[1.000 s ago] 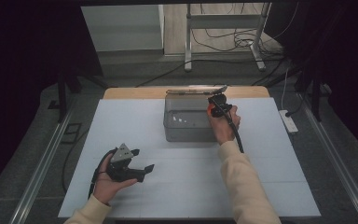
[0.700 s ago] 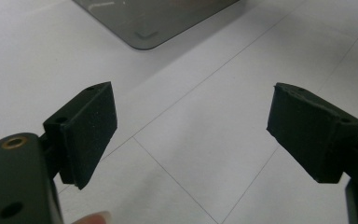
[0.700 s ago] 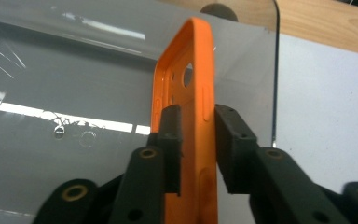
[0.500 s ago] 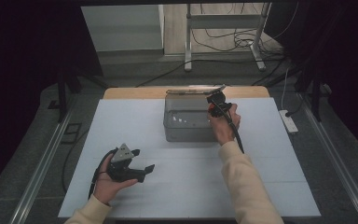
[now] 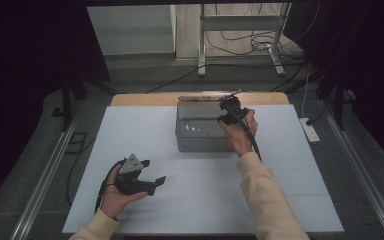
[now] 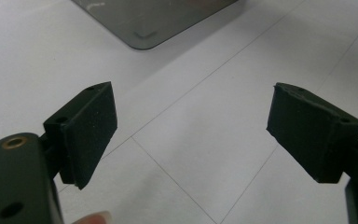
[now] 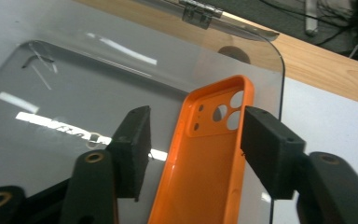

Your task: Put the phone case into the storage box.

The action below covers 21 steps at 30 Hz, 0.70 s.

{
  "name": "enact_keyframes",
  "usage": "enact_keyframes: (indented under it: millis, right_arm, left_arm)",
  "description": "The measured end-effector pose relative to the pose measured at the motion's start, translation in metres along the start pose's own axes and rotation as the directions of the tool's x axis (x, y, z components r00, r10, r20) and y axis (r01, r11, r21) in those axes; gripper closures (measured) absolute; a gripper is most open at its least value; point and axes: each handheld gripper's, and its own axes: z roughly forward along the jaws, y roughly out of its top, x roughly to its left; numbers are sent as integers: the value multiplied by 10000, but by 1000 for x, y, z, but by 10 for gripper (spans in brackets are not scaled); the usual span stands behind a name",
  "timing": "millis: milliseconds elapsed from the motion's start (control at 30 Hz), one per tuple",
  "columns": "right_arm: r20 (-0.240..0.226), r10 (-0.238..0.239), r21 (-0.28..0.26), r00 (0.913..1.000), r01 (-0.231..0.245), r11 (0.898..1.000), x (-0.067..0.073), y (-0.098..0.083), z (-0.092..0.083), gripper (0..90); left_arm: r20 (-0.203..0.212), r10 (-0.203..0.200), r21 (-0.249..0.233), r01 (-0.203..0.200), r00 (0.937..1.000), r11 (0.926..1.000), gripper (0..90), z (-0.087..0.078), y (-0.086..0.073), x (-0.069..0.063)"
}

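Observation:
A grey box (image 5: 200, 134) stands at the middle back of the white mat. My right gripper (image 5: 228, 111) hovers over its right rear corner. In the right gripper view an orange phone case (image 7: 205, 163) lies between the pads of that gripper (image 7: 196, 116), resting on the box's clear hinged panel (image 7: 98, 70). The jaws have just been opening: the left pad stands clear of the case and the right pad sits close by its edge. My left gripper (image 5: 154, 171) rests open in the person's hand at the front left, with nothing between its pads (image 6: 191, 135). A corner of the box (image 6: 144, 18) shows beyond them.
The white mat (image 5: 195, 205) covers a wooden table whose bare edge (image 5: 145, 99) runs behind the box. A metal hinge (image 7: 198, 14) sits at the panel's far edge. A power strip (image 5: 310, 130) lies off the mat's right side, and a metal stand (image 5: 240, 40) is on the floor behind.

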Motion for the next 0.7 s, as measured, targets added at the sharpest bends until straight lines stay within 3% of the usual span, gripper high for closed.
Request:
enact_keyframes:
  millis: [700]
  right_arm:
    - [-1342, 232, -87, 9907, -246, 9997, -12, 0, -17, 370]
  left_arm:
    - [3, 58, 32, -58, 10000, 10000, 155, -1, 0, 0]
